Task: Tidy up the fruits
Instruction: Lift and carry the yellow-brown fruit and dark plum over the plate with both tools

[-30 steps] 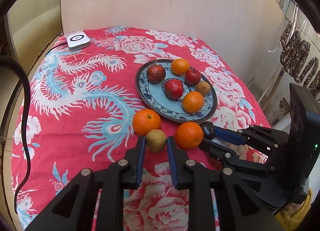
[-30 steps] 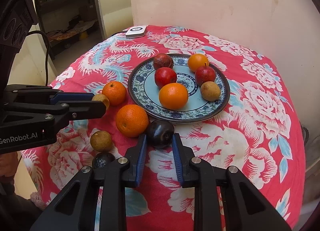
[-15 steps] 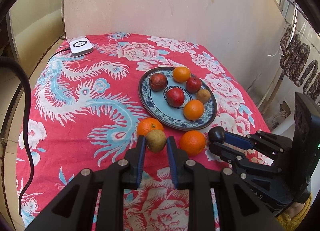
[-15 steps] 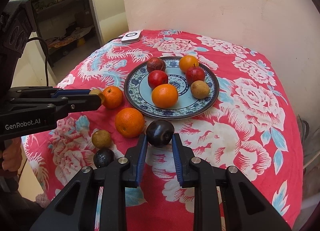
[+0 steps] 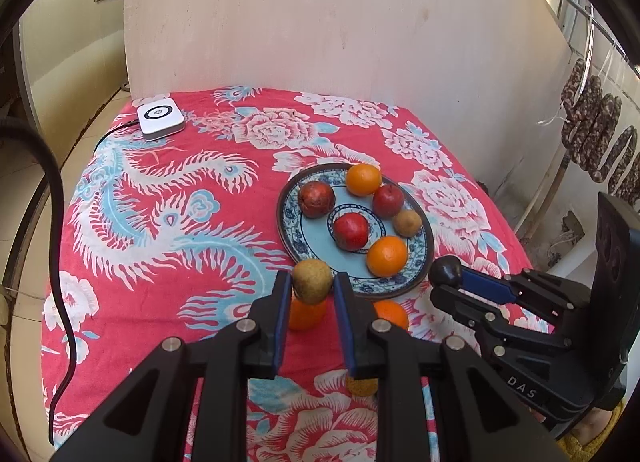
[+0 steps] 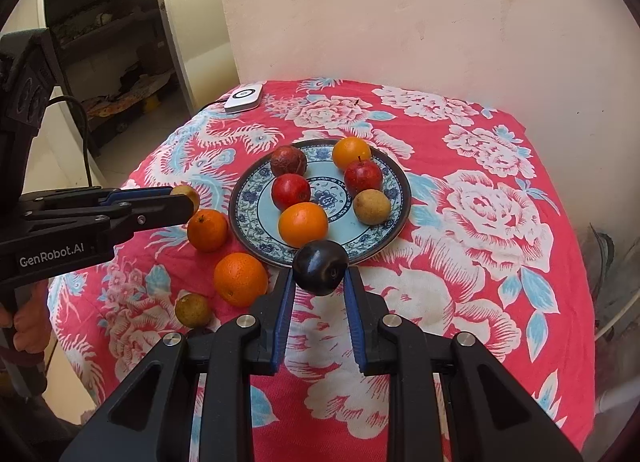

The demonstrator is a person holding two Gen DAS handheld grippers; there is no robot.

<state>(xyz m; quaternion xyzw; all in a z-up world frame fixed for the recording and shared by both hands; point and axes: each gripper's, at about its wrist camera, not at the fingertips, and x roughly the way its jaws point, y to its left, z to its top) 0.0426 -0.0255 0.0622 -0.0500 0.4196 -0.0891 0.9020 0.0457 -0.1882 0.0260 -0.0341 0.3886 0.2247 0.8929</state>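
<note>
Six fruits lay on the plate [image 6: 394, 218]; left tongs [image 5: 308, 290] gripped a brown fruit [image 5: 312, 280], right tongs [image 6: 319, 282] a dark plum [image 6: 321, 267], both near its rim, while two oranges [image 6: 240, 279] remained on the worktop [image 6: 480, 302].

Six fruits [image 6: 303, 224] on plate [image 6: 394, 218], others left

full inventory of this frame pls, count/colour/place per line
Round patterned ceramic plate: 1, blue-white, mid-table.
Fruit on plate: 6; two oranges, three red, one brown.
Oranges on red floral cloth: 2, left of plate.
Small brown fruit on cloth: 1, near edge.
Flat white device: 1, far corner.
Left gripper: shut on brown round fruit.
Right gripper: shut on dark round fruit.
</note>
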